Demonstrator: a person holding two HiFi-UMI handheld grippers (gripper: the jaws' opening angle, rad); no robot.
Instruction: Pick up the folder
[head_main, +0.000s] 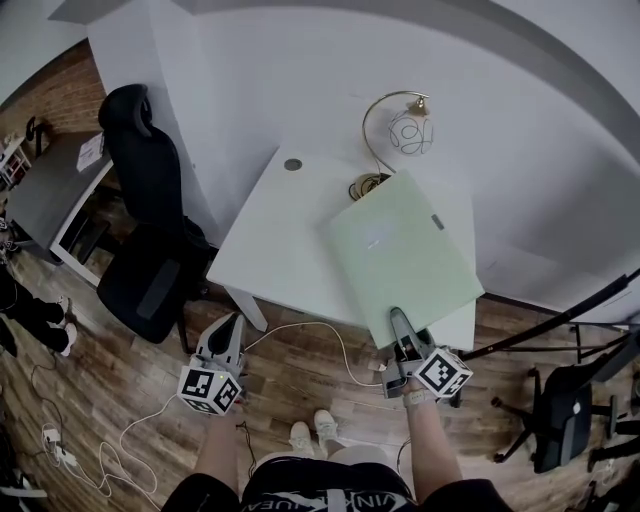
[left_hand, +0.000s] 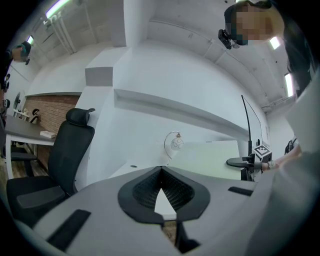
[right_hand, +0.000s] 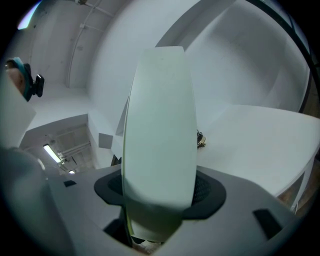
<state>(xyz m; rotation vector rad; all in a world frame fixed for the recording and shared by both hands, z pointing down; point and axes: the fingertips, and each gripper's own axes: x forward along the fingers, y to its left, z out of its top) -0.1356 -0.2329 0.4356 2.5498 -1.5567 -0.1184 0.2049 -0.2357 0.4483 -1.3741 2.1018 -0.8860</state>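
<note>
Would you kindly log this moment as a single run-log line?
right gripper: shut on folder near edge | folder: over white table | left gripper: shut, empty

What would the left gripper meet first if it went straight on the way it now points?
Most likely the near edge of the white table, which shows just beyond the left gripper; depth is unclear.

1. Cool, even indoor light, fairly bright; the tabletop (head_main: 285, 255) and wall (head_main: 300, 70) read pale, with only soft shadows.
2. Ceiling strip lights (left_hand: 59, 7) glow at the left gripper view's top corner.
3. All views bow strongly, with dark corners.
4. The folder (right_hand: 160, 115) is blurred close to the right gripper view's lens; a faint sheen marks it in the head view.
</note>
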